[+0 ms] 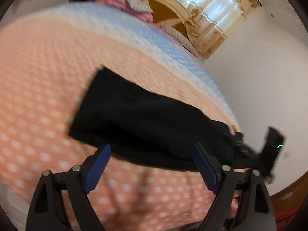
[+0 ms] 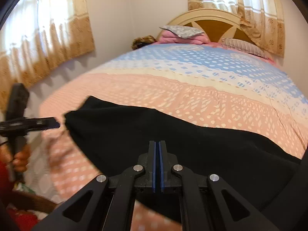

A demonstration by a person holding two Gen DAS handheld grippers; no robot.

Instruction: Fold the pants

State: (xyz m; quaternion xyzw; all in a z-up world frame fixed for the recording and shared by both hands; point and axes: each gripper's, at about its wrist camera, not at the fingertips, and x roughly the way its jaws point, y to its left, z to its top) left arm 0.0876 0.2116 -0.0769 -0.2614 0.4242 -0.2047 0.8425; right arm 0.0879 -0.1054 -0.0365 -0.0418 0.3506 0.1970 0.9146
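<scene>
Pants point(image 1: 146, 123), black and stretched lengthwise, lie on a bed's peach-and-blue dotted bedspread point(image 1: 48, 67). The left wrist view shows the left gripper point(image 1: 152, 165) with fingers spread wide, holding nothing, just short of the fabric's near edge. Only the right wrist view shows the right gripper point(image 2: 158, 150) with blue pads pressed together over the cloth; whether fabric is pinched cannot be told. It also shows a curtain point(image 2: 44, 38) at left and the headboard point(image 2: 207, 23).
</scene>
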